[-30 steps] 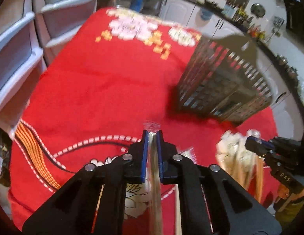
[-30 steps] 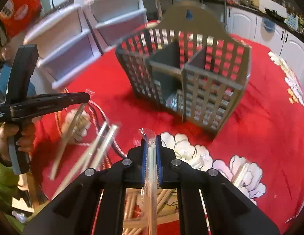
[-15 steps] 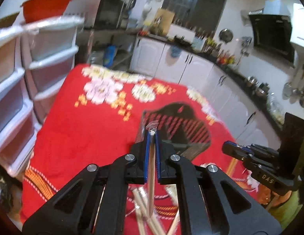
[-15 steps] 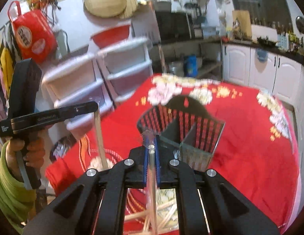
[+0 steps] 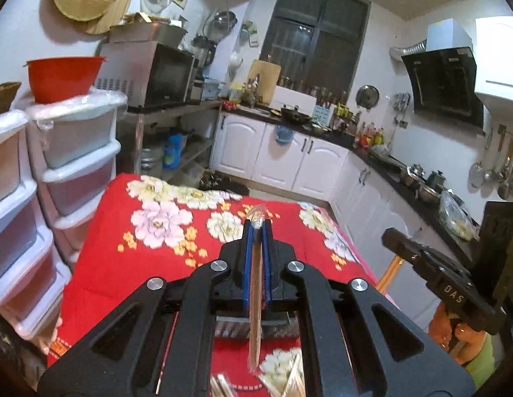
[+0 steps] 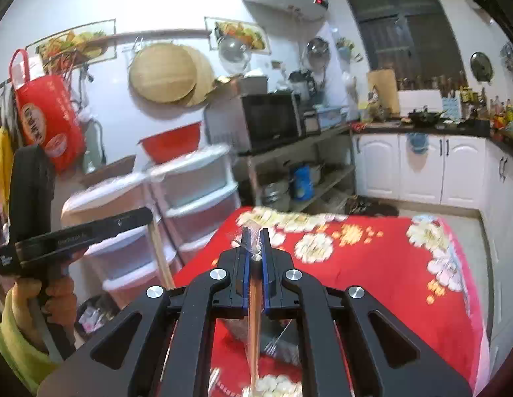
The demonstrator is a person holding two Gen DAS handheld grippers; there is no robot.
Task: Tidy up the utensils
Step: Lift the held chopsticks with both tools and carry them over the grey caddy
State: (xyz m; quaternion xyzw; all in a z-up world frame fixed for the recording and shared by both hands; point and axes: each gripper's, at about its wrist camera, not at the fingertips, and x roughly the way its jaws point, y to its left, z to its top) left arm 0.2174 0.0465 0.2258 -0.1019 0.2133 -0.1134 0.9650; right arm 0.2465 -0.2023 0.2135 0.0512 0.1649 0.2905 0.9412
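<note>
Here, left wrist view: left gripper (image 5: 256, 228) clamped narrow on a wrapped pair of chopsticks (image 5: 255, 297), held raised above the counter (image 5: 101, 258) with its red floral cloth, the stick hanging down between the jaws. Probably lifted clear so it can go down upright into the caddy (image 5: 256, 329), whose dark slatted wall shows just below the gripper. More loose chopsticks (image 5: 289, 377) lie at the near edge. The right gripper's body (image 5: 435, 284) is at the right side, an orange-tan stick below it.

Right wrist view: right gripper (image 6: 253, 244) likewise shut tight on its own wrapped chopsticks (image 6: 253, 317), plastic wrap puckering past the tips. Beneath it sits the caddy (image 6: 273, 337), grey and partly hidden. This view alone shows the left gripper's handle (image 6: 74, 236) in a gloved hand (image 6: 48, 294) off the counter's left edge, stick hanging nearly vertical; white drawer towers (image 6: 190, 192) stand behind. Both sticks seem poised for dropping in
</note>
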